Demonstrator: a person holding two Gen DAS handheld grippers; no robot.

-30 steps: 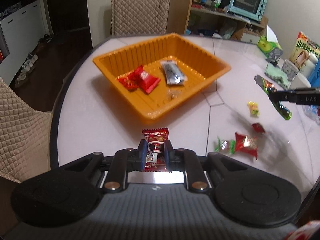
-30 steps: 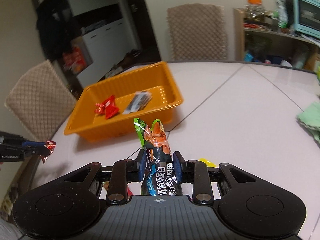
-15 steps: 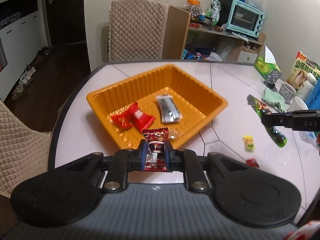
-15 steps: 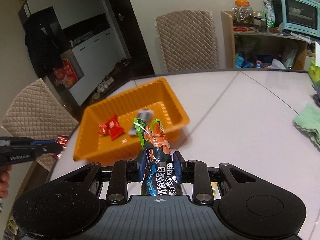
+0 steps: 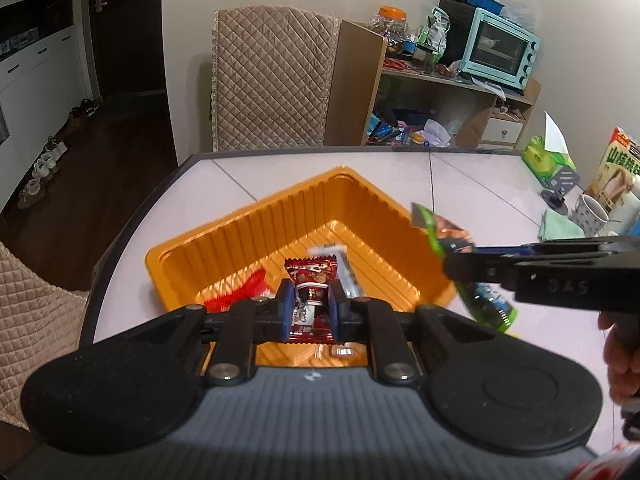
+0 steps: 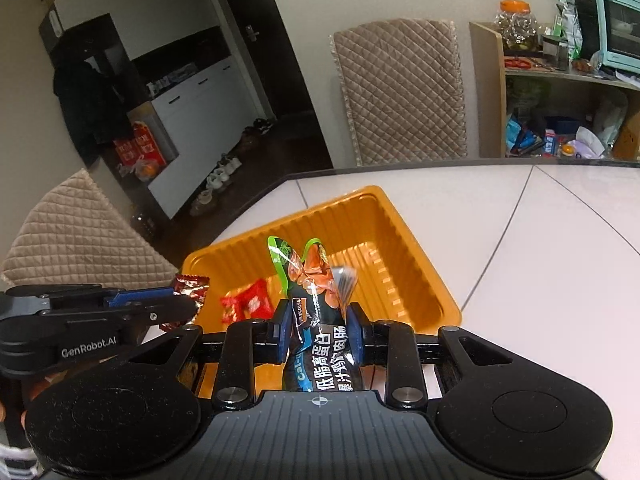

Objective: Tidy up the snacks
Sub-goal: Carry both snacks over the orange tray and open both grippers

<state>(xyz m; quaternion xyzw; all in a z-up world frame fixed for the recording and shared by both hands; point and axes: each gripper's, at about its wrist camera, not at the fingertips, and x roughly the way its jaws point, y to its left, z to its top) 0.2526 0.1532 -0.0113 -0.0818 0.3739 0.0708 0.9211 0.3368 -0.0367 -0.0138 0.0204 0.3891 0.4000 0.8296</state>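
An orange tray [image 5: 280, 216] [image 6: 404, 240] sits on the white table and holds red candies [image 6: 246, 303] and a dark bar [image 5: 347, 268]. My left gripper [image 5: 310, 307] is shut on a dark red candy packet [image 5: 311, 280] and holds it over the tray's near side; it also shows in the right wrist view [image 6: 180, 300]. My right gripper [image 6: 318, 332] is shut on a green and black snack stick [image 6: 312, 312], held above the tray's right edge, and shows in the left wrist view [image 5: 456, 266] with the stick [image 5: 486, 304].
Quilted chairs stand beyond the table [image 5: 272, 80] and at the left [image 6: 80, 236]. A mug [image 5: 592, 210], green cloth [image 5: 558, 226], a boxed item [image 5: 618, 168] and a green pack [image 5: 548, 160] are at the table's far right. A shelf with a toaster oven [image 5: 500, 52] is behind.
Both grippers have moved forward with their snacks to the tray; they now hang over it, much closer together. The loose candies on the table have left the view.
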